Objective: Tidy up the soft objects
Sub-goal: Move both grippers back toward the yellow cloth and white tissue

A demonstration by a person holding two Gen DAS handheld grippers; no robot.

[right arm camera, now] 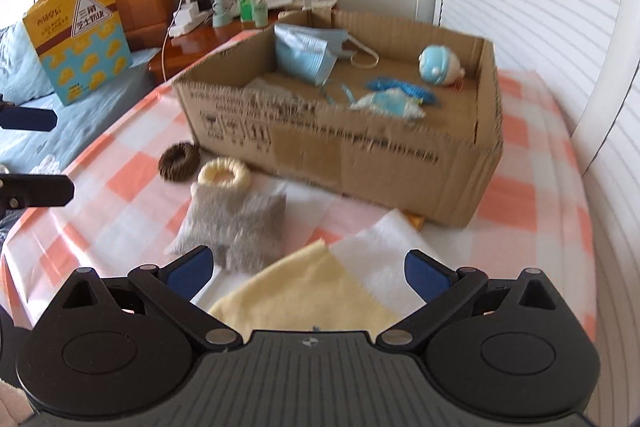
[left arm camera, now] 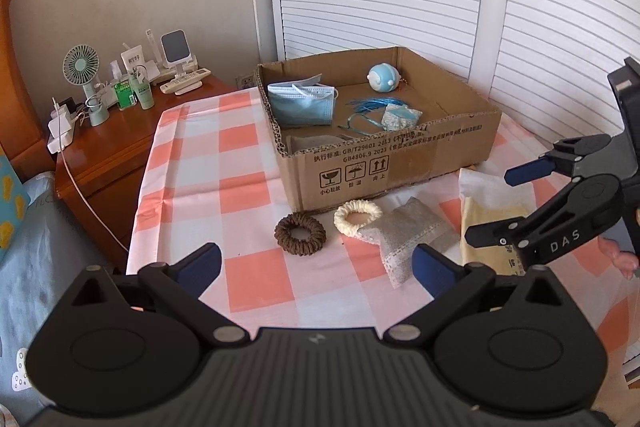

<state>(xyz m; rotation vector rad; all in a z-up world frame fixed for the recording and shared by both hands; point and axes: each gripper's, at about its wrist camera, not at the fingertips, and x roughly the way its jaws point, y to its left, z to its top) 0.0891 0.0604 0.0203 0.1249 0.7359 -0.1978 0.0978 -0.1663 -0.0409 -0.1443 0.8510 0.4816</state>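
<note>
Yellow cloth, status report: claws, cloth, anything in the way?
Both claws open, left claw and right claw empty. Yellow cloth flat on table, right claw above it. Nothing blocking; grey pouch beside it.

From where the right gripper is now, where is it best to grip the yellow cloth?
Probably its near folded edge. The yellow cloth lies flat on the checked tablecloth, so coming from above with the open right gripper and pinching up that edge seems easiest. The grey pouch sits close on its left; stay clear.

Scrunchies [left arm camera: 300,235]: two. Box [left arm camera: 400,163]: one. Face masks [left arm camera: 302,103]: one stack.
</note>
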